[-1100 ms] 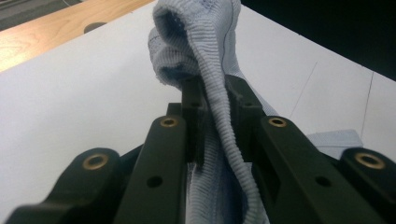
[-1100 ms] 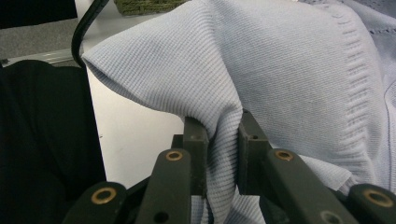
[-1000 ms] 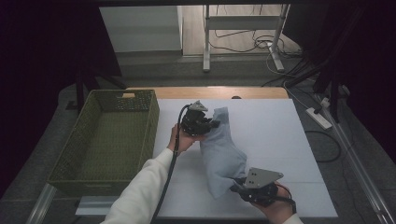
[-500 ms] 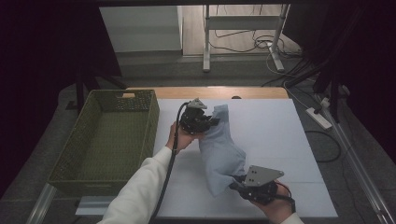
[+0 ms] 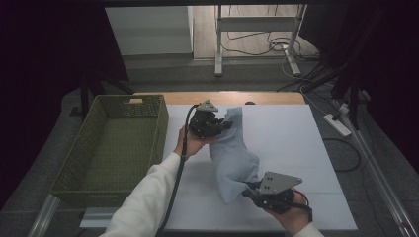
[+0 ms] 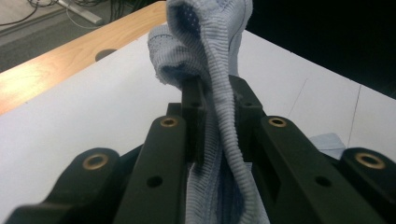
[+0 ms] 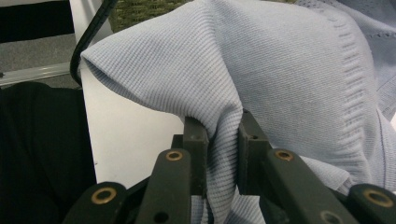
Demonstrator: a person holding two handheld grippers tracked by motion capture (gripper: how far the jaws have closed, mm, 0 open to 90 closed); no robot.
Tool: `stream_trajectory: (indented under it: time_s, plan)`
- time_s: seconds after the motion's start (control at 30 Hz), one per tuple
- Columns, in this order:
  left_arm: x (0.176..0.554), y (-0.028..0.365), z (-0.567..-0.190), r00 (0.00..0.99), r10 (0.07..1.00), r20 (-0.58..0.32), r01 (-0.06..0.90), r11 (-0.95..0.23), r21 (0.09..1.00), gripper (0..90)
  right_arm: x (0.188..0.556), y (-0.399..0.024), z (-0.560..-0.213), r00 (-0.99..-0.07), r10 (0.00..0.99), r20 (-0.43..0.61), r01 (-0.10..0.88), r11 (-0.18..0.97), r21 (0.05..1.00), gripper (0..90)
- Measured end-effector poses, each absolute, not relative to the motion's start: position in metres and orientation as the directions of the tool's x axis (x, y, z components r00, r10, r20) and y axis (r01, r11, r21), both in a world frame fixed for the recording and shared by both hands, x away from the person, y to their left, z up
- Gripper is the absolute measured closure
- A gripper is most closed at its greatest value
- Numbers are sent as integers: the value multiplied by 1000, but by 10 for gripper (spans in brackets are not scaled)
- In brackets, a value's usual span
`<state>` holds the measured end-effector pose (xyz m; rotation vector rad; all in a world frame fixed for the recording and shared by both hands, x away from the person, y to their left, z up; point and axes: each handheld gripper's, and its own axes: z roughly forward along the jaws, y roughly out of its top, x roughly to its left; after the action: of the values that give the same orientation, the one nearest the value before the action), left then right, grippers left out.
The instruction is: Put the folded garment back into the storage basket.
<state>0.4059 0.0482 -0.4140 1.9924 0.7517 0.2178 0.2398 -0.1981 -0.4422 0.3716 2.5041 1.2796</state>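
- Change: none; my hands and the pale blue knit garment (image 5: 232, 153) sit as they did a second ago, on the white table (image 5: 296, 143) beside the green basket (image 5: 118, 143).
- Left gripper (image 5: 217, 126): arm stretched forward, jaws clamped on the garment's far ribbed edge (image 6: 219, 93).
- Right gripper (image 5: 252, 193): near edge, pointing left, jaws pinching a near fold (image 7: 219, 140).

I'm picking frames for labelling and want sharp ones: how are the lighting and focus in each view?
High view: dim, dark surround, white table evenly lit. Left gripper view: light blue knit garment crisp, floor behind soft. Right gripper view: garment ribbing sharp, left side deep shadow.
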Motion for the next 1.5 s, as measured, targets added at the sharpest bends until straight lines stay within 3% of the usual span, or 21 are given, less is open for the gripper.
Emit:
stream_trajectory:
  time_s: [1.5]
  plan:
    - [398, 85, -374, 770, 627, -118, 390, -316, 865, 788, 249, -170, -416, -929, 323, -183, 19, 533, 846, 773]
